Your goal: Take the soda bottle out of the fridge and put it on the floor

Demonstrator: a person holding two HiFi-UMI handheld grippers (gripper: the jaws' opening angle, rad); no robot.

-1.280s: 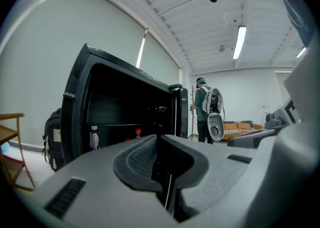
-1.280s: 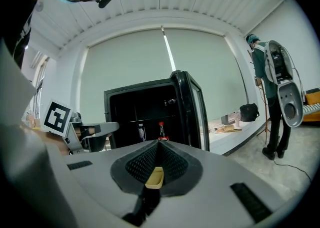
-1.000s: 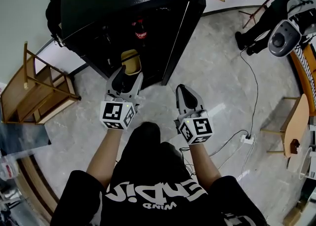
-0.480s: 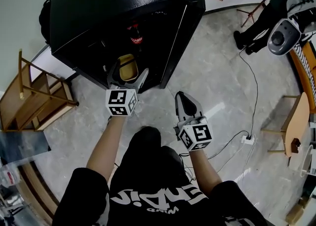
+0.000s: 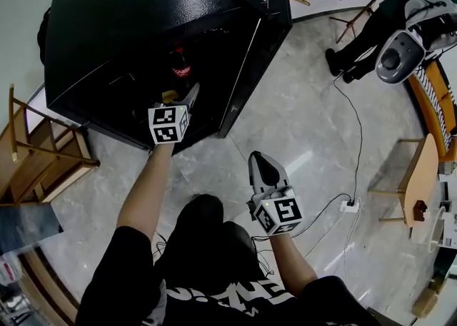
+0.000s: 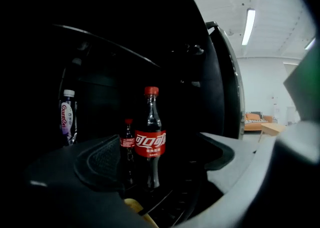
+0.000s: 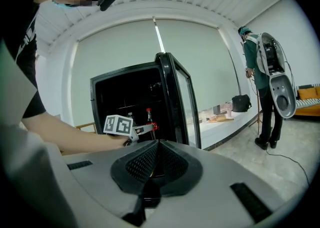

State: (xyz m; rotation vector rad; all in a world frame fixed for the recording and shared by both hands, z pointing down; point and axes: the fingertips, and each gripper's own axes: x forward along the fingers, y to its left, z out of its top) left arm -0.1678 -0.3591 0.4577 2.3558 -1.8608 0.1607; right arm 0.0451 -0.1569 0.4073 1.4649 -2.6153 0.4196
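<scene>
l gripper (image 5: 184, 96): jaws wide, just opened, inside fridge (image 5: 143, 18)
cola btl (image 6: 150, 137): upright, seen between jaws, untouched
r gripper (image 5: 260, 160): jaws shut, empty, over floor (image 5: 300, 125)

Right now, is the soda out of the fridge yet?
Not yet. Done: the fridge door stands open. In hand: the left gripper is reaching inside, its fingers have just opened, and the soda bottle stands upright ahead between them, not gripped. Left: grab it, lift it out, set it on the floor. The right gripper is shut, empty.
</scene>
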